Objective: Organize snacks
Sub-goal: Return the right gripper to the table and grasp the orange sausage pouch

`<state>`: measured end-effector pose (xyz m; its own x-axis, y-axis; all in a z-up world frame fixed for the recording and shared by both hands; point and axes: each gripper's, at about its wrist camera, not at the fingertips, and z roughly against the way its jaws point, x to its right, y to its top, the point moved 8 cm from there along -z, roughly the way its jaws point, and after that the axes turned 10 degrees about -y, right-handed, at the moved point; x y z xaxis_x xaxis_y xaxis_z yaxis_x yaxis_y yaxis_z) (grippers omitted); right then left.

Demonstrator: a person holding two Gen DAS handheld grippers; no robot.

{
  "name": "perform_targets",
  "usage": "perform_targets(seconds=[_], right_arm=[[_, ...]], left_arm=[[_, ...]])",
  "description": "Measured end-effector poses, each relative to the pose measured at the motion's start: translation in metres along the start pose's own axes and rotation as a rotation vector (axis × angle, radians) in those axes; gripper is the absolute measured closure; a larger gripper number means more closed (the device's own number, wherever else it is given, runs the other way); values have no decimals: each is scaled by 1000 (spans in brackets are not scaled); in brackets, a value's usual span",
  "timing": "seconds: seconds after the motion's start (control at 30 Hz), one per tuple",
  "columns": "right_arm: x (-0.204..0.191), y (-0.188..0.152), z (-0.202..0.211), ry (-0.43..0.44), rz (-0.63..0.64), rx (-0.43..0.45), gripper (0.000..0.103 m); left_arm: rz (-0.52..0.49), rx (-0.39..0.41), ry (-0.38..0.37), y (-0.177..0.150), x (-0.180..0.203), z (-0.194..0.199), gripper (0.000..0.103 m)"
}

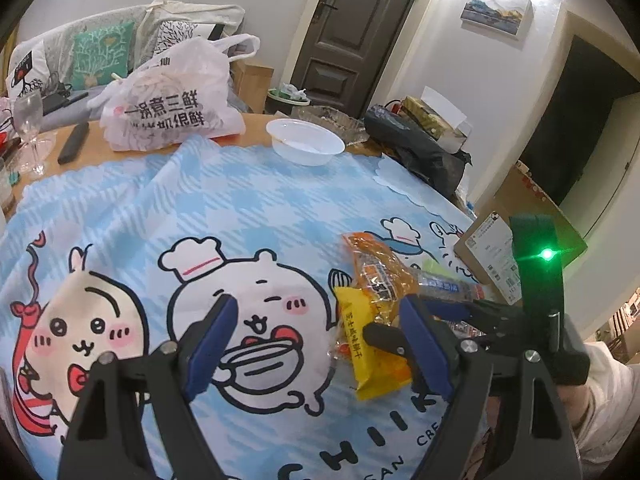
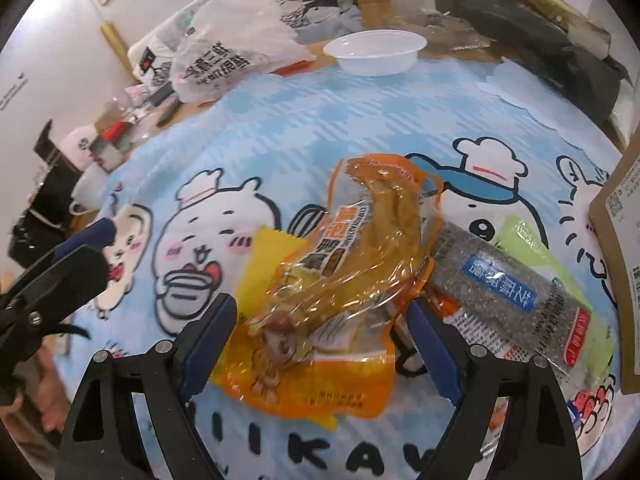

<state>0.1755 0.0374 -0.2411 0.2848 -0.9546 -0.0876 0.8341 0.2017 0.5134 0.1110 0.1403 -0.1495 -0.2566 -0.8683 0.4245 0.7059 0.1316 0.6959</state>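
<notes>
Several snack packs lie in a pile on the blue cartoon tablecloth (image 2: pixel 320 120). An orange clear pack (image 2: pixel 352 264) lies on top of a yellow pack (image 2: pixel 264 256); a grey roll with a blue label (image 2: pixel 504 284) lies to its right on a light green pack (image 2: pixel 536 248). My right gripper (image 2: pixel 320 340) is open, its blue fingers on either side of the orange pack. My left gripper (image 1: pixel 320 340) is open above the cloth, just left of the yellow pack (image 1: pixel 372 352) and orange pack (image 1: pixel 376 272). The right gripper also shows in the left wrist view (image 1: pixel 460 312).
A white plastic bowl (image 1: pixel 306 141) stands at the cloth's far edge. A white printed shopping bag (image 1: pixel 172 100), a wine glass (image 1: pixel 30 128), a black remote (image 1: pixel 73 143) and a black bag (image 1: pixel 416 148) lie behind. A cardboard box (image 2: pixel 624 240) stands at the right.
</notes>
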Motion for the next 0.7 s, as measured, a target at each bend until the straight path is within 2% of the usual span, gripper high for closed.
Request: perform_targets(seconds=[0.13,0.2,0.3,0.4,0.53,0.7], right_arm=[[-1,2,-1,-11,19,38,20],[-3,1,-1,5,31,44,30],[-3,-1,2,41,43,40,36],[-2,-4,6,56,76,30,38],[4,-12,15,119,100,12,39],[14,-18,28,135,138,26,40]], left_arm=[[-4,3,-6,0,3,0,23],[-2,4,-7,0,3,0,23],[-3,3,-6,0,4,-1,23],[-4,2,-7,-2,5,-1,23],[-1,-1,-8,-4,4,-1,23],[2,-8,-26,-6,6,-3,23]])
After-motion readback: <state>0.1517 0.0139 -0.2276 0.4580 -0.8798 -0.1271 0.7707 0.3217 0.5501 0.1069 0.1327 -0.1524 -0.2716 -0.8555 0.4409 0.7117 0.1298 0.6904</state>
